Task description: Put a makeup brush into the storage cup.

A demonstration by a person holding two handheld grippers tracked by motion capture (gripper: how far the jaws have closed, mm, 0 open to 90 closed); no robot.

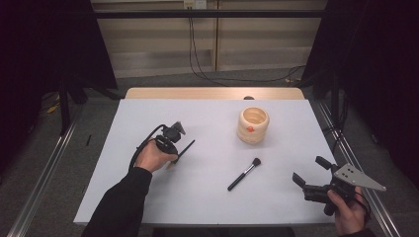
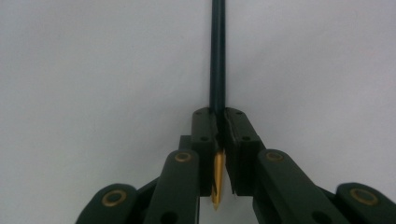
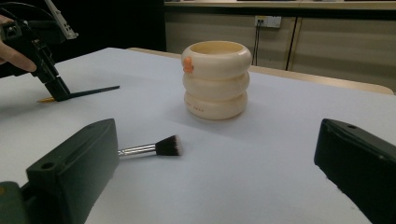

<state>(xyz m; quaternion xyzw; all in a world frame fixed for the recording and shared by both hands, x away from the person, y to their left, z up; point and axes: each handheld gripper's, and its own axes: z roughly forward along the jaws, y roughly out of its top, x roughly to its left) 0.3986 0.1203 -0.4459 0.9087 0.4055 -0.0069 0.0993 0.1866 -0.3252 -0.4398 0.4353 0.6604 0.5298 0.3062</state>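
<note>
Your left claw (image 2: 217,140) pinched the pencil (image 2: 217,56); right claw (image 3: 215,186) gaped wide. Tilting toward the cup (image 1: 253,125) at 2 o'clock risked slippage.

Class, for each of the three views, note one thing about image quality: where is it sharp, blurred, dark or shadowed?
High view: white table evenly lit, surroundings dark. Left gripper view: the left gripper is fairly sharp, the pen softens toward the top, with a faint shadow beside it. Right gripper view: the right gripper's near fingers are blurred, while the cream holder and makeup brush are clear and cast soft shadows.
</note>
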